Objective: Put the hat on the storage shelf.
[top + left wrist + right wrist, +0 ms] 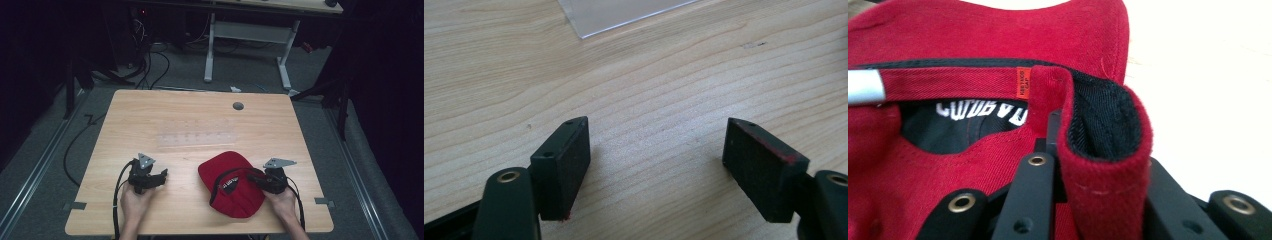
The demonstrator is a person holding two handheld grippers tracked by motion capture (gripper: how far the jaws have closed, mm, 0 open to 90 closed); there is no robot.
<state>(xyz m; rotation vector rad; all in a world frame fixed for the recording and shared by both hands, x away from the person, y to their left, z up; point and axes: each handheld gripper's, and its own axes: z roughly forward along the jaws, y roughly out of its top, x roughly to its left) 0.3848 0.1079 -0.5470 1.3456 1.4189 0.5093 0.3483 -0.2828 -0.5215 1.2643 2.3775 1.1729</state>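
Cap (231,186) upside down, long axis diagonal; right tool (258,181) pinching rim; left tool (161,176) released.

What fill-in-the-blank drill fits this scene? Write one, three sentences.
1. The right tongs are shut on the rim of the ____ cap.
2. The left tongs stand ____ over bare wood.
3. A clear plastic sheet lies flat on the ____.

Missing words: red; open; table
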